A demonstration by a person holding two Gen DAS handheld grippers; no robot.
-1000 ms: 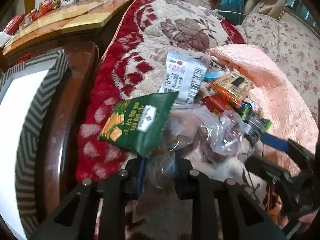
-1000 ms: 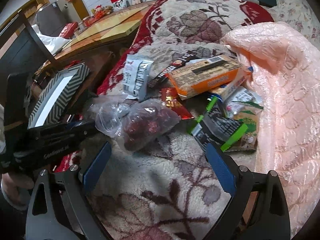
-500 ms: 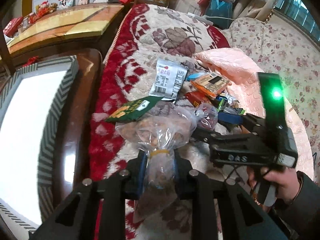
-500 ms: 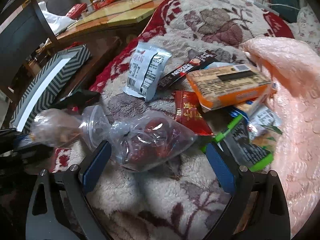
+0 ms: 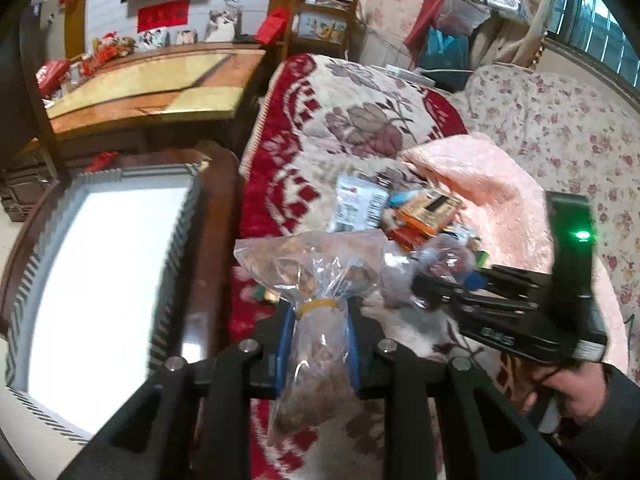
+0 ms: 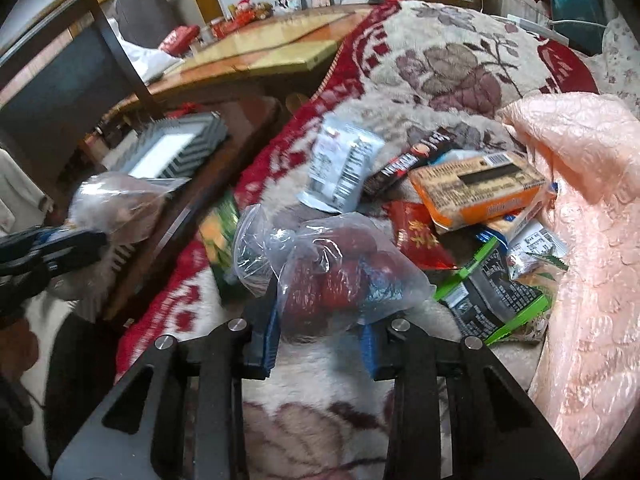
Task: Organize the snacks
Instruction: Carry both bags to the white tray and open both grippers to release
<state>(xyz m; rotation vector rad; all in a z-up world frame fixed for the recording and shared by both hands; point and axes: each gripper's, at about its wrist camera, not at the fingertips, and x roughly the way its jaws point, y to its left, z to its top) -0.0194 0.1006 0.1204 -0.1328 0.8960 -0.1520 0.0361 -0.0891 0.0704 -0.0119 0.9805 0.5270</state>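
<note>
My left gripper (image 5: 318, 334) is shut on a clear bag of brown nuts (image 5: 316, 280) tied with a yellow band, held above the blanket edge beside the white tray (image 5: 108, 280). It also shows in the right wrist view (image 6: 116, 208). My right gripper (image 6: 318, 334) is shut on a clear bag of red dates (image 6: 340, 276), just above the blanket. The dates bag also shows in the left wrist view (image 5: 444, 264). A pile of snack packets lies behind: a white packet (image 6: 344, 168), an orange pack (image 6: 476, 188), a red packet (image 6: 418, 236), a green-edged black pack (image 6: 492, 300).
A green snack bag (image 6: 218, 236) lies at the blanket's left edge. The tray sits on a dark wooden table (image 5: 214, 248). A pink quilt (image 6: 592, 216) bounds the pile on the right. A wooden counter (image 5: 152, 92) stands behind.
My left gripper lifted the nut bag and moved left toward the tray; the green bag slid off it. My right gripper closed on the bag of dates.
</note>
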